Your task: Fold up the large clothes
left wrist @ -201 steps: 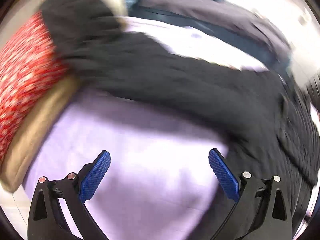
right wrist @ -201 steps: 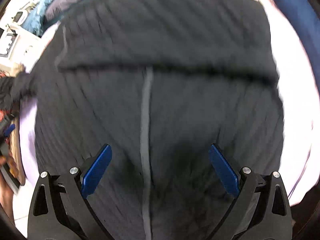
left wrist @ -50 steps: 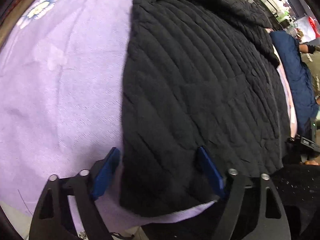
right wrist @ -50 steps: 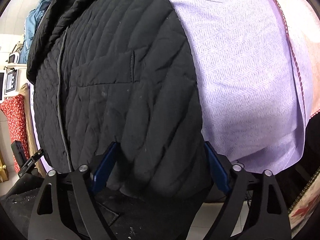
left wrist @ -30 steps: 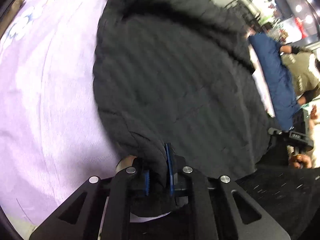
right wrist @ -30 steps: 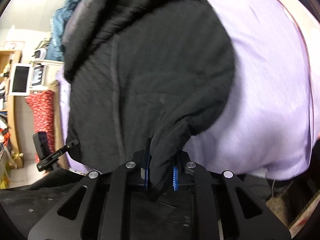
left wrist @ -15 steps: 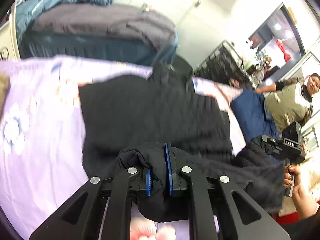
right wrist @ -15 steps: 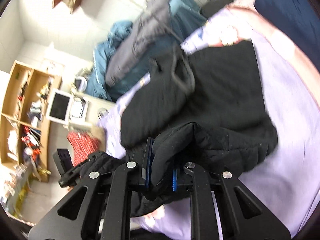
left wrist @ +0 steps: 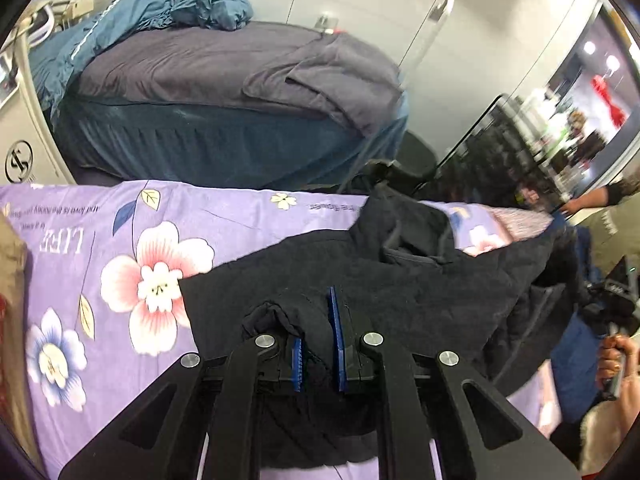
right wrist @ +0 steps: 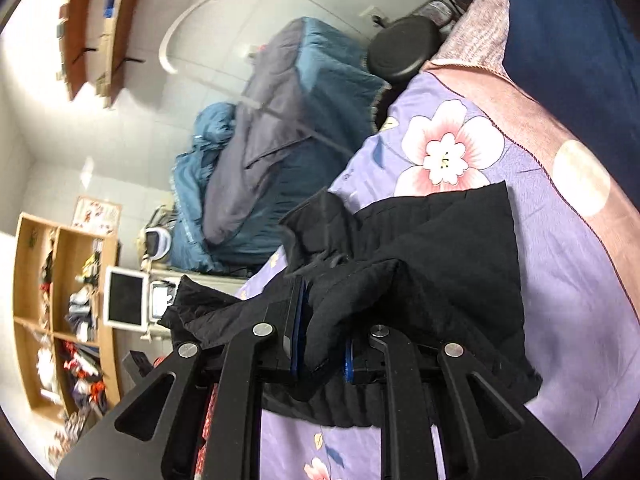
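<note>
Hem lifted, fold half made
Both the left gripper [left wrist: 318, 344] and right gripper [right wrist: 322, 340] are clamped on the black jacket's [left wrist: 400, 284] hem above the bed [left wrist: 120, 216]; laying it down remains

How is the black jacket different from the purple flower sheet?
The black jacket is plain and dark; the purple sheet has big pink flowers. The jacket is lifted and bunched, pinched by the left gripper and right gripper; the sheet lies flat underneath. Both are soft cloth.
</note>
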`<move>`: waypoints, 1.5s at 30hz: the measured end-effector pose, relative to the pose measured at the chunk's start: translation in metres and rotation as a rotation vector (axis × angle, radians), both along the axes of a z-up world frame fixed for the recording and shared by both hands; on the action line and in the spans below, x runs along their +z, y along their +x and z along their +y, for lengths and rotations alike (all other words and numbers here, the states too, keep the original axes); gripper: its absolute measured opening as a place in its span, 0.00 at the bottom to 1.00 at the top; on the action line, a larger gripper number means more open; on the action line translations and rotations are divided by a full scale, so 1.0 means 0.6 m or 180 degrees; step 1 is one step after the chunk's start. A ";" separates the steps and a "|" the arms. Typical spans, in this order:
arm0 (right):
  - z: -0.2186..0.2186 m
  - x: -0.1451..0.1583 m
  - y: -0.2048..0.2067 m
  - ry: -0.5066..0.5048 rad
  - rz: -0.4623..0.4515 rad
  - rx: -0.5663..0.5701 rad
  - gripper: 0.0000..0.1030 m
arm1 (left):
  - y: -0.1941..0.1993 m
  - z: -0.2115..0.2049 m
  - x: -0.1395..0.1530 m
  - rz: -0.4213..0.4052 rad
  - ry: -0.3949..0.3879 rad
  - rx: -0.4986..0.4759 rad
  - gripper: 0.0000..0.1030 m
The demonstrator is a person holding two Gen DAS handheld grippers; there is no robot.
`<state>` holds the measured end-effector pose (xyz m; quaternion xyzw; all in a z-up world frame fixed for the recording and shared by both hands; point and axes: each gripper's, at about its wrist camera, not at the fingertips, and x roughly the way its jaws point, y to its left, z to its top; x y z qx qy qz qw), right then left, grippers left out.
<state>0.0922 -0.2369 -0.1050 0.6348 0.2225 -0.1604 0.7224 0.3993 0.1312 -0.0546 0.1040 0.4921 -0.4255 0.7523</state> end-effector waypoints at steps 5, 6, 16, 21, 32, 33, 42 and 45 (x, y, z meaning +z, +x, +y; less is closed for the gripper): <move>-0.035 -0.046 0.027 0.0146 0.0158 -0.0075 0.15 | 0.033 -0.044 -0.046 0.0121 0.0223 0.0108 0.12; -0.038 -0.054 0.030 0.0172 0.0182 -0.0108 0.15 | 0.038 -0.046 -0.051 0.0159 0.0217 0.0130 0.13; -0.070 -0.120 0.046 0.0538 0.0157 -0.0298 0.15 | 0.104 -0.009 -0.065 0.1120 -0.0284 0.0446 0.22; -0.086 -0.150 0.052 0.0798 0.0102 -0.0428 0.15 | 0.129 0.022 -0.052 0.1583 -0.0707 0.0596 0.33; -0.099 -0.166 0.064 0.0909 0.0228 -0.0398 0.18 | 0.150 0.128 0.044 0.0774 -0.0725 0.1185 0.83; -0.099 -0.165 0.064 0.0929 0.0205 -0.0400 0.20 | 0.144 0.135 0.048 0.0695 -0.0655 0.1188 0.83; -0.102 -0.132 -0.004 0.1382 -0.0518 -0.1155 0.62 | -0.017 0.109 0.021 -0.0054 0.0122 0.0438 0.84; -0.105 -0.076 -0.010 0.0892 -0.0300 -0.0960 0.62 | -0.081 0.083 0.001 -0.0173 0.0225 0.0173 0.85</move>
